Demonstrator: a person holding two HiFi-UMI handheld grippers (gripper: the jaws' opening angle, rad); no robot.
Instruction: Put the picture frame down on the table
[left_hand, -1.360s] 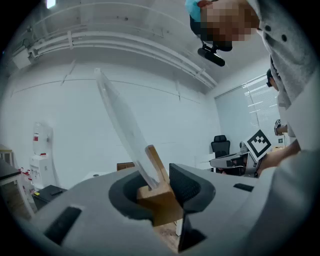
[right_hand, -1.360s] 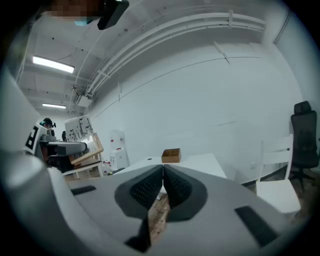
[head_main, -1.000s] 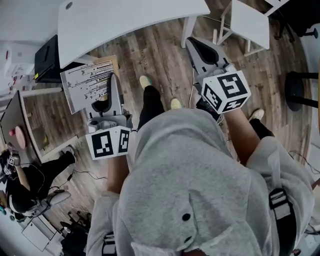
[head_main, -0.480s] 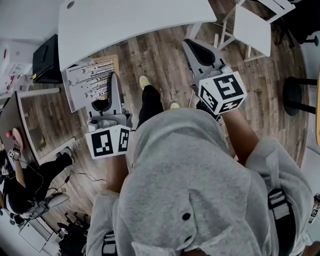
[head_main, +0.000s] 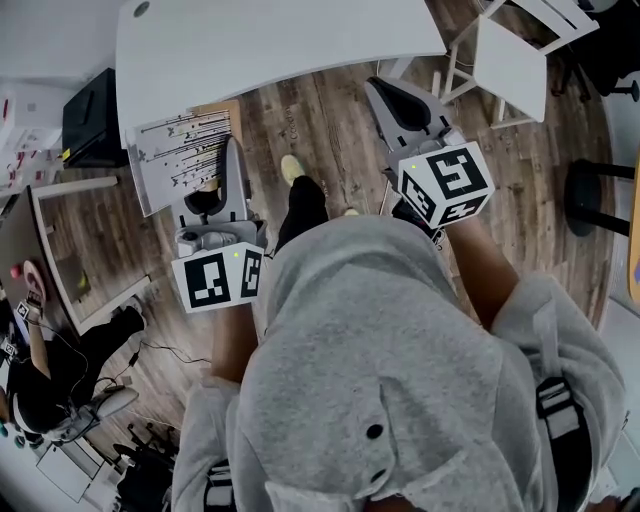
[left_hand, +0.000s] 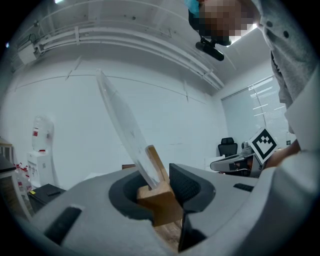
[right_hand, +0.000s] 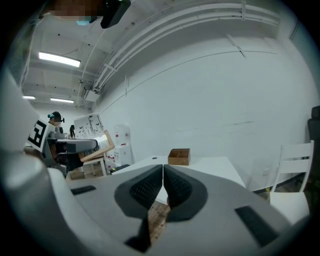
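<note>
The left gripper (left_hand: 161, 186) is clamped on the wooden base of the picture frame (left_hand: 156, 196), jaws closed only as far as the wood allows. The frame's clear pane rises tilted up and left from between them. From the head view the frame seems to hang over the floor, just short of the white table (head_main: 270, 45). The right gripper (right_hand: 163, 186) has its jaws pressed together on nothing, well apart from the frame.
</note>
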